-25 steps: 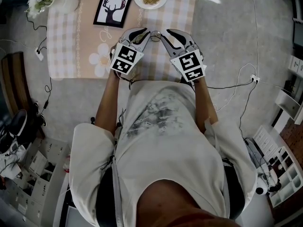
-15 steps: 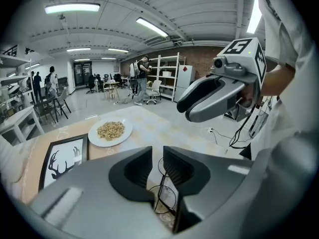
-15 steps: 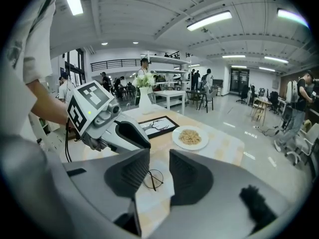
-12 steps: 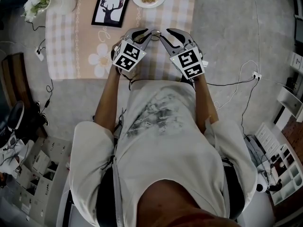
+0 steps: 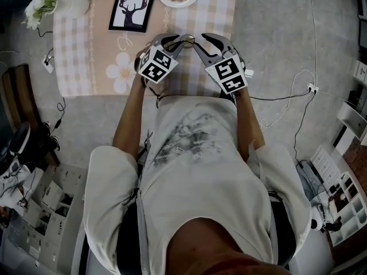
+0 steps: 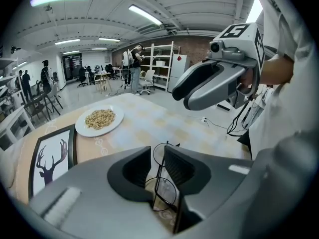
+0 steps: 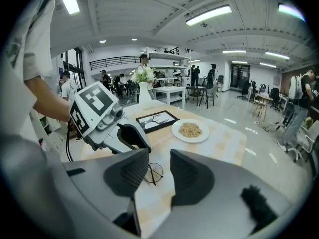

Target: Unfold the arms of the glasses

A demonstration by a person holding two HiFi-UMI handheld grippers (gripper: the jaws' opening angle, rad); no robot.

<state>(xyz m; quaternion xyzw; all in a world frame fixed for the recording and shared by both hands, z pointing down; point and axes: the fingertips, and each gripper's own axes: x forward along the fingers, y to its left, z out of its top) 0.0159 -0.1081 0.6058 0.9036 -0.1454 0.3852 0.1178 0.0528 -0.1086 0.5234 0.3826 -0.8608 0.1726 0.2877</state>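
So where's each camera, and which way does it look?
Head view: on the head, looking down at table; shirt, arms, left claw, right claw show.
Left gripper view: on left claw, facing the glasses it grips; right claw shows.
Right gripper view: on right claw, jaws just opened, empty, facing glasses; left claw shows.
All share the plate.

The thin black wire-framed glasses with round lenses (image 6: 159,177) stand on edge, one lens above the other, pinched at the bridge between the left gripper's (image 6: 157,151) jaws. They hang just above the beige checked tablecloth (image 5: 198,16), near its front edge. Whether their arms are folded cannot be told.
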